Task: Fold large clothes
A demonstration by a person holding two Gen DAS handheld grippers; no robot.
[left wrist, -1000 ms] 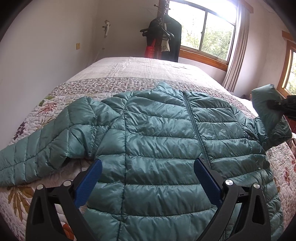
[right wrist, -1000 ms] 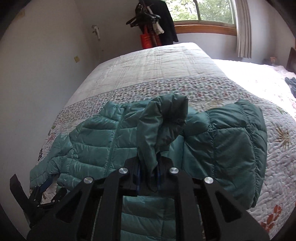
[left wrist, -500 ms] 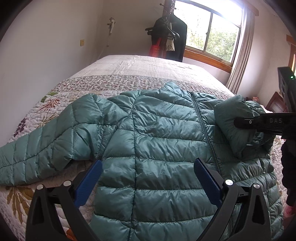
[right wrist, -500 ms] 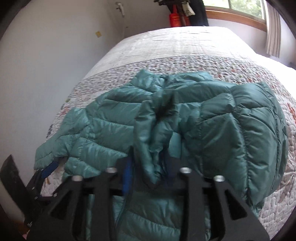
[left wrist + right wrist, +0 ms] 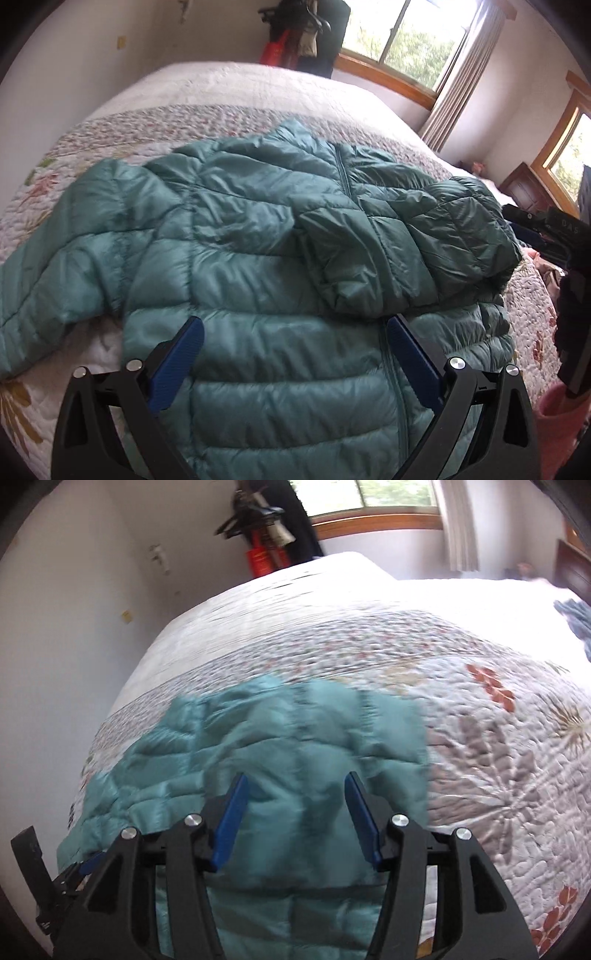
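**Teal puffer jacket on the quilted bed, one sleeve folded across its front**

We see a teal quilted puffer jacket (image 5: 258,258) lying front-up on a bed covered by a white floral quilt (image 5: 229,96).

In the left wrist view, our left gripper (image 5: 291,363) hovers over the jacket's hem, its blue-padded fingers (image 5: 177,369) spread wide with nothing between them. This view shows the whole garment: the jacket's right sleeve (image 5: 413,251) lies folded across the chest, while the jacket's left sleeve (image 5: 48,258) stretches flat towards the bed's edge. The zip runs down the middle. At the far right edge, part of the right gripper's black body (image 5: 546,225) appears, as does a pink sleeve (image 5: 557,424) of the person.

The right wrist view is blurred. There our right gripper (image 5: 293,821) sits above the jacket with its blue fingers (image 5: 231,827) parted and empty. Only this view shows orange flowers (image 5: 491,686) on the quilt and a blue cloth (image 5: 576,620) far off.

Both views show a wooden-framed window (image 5: 406,48) and a rack of dark hanging clothes (image 5: 273,520) behind the bed.
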